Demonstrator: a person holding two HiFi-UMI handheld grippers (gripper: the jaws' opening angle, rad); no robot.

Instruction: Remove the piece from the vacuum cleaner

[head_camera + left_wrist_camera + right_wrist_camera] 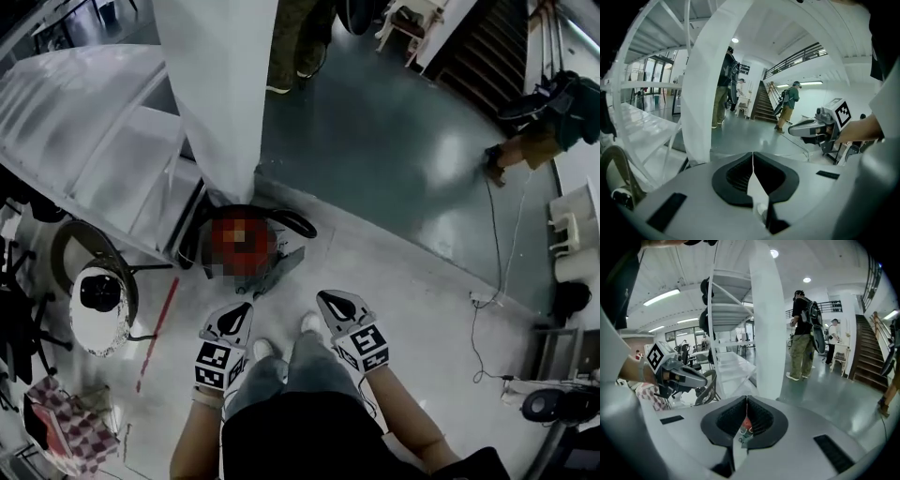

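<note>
By pillar [221, 94], vacuum cleaner [246, 247], axis unclear

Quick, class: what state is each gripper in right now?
Left gripper: closed, holding nothing.
Right gripper: closed, holding nothing.

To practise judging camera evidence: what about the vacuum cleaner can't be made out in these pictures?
Vacuum cleaner, head view: a blurred patch covers its red top and the white pillar its rear, so the removable piece can't be identified.
Right gripper view: only a red sliver shows between the shut fingers.
Left gripper view: it does not show; the left gripper's body fills the lower frame.
</note>
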